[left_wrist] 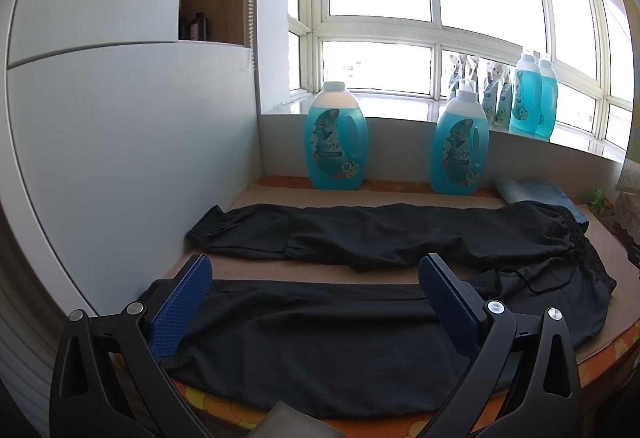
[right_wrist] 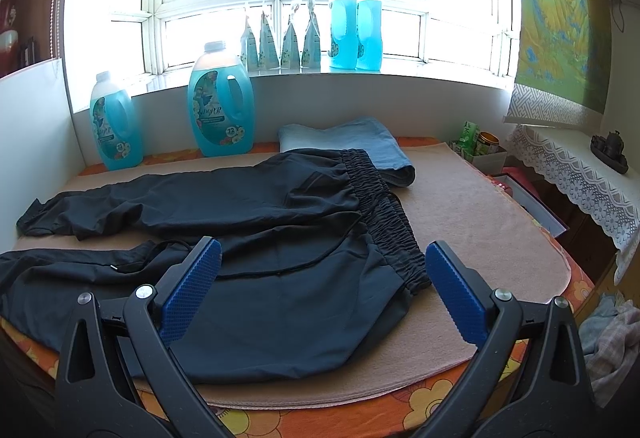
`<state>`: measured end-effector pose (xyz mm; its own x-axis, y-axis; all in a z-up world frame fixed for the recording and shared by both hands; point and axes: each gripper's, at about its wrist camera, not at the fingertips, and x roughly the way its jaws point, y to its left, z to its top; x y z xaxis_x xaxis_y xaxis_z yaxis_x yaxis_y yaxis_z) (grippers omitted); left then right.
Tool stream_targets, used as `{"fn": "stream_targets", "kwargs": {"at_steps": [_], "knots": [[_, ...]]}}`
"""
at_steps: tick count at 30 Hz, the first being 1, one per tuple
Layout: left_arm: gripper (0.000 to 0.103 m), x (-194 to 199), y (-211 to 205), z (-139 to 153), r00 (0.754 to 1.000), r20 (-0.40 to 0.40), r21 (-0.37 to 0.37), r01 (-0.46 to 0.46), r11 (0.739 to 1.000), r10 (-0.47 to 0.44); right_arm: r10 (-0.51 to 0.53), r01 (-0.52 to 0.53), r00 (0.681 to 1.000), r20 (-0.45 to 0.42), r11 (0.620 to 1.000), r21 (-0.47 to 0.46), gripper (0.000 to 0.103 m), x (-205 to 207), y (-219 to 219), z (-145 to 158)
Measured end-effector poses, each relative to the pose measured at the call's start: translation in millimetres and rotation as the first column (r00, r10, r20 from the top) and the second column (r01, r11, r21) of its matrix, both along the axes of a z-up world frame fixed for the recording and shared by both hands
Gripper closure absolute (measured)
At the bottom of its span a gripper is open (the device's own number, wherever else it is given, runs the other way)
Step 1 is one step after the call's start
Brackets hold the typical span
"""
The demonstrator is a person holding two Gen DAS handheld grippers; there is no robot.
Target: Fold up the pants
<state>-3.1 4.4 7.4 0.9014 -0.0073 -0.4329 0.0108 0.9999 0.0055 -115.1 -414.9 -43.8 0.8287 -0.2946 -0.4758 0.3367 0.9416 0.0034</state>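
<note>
- My left gripper (left_wrist: 316, 278) hangs over the near leg of the black pants (left_wrist: 360, 338), jaws spread wide, holding nothing.
- My right gripper (right_wrist: 322, 266) hangs over the waist end, jaws equally wide and empty.
- The pants lie spread flat on the beige mat (right_wrist: 480, 205) on the desk, legs apart, elastic waistband (right_wrist: 384, 209) toward my right.
- A folded blue cloth (right_wrist: 360, 141) touches the waistband's far end.
- Two blue detergent bottles (right_wrist: 220, 105) stand behind the far leg.
</note>
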Motion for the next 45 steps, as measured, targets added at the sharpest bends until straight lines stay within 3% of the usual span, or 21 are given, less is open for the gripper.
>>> {"fn": "stream_targets", "kwargs": {"at_steps": [45], "knots": [[0.0,3.0,-8.2,-5.3,1.0,-0.006,0.013,0.006,1.0,-0.006,0.01,-0.01,1.0,-0.003,1.0,0.002,0.0,-0.8,4.0,-3.8]]}}
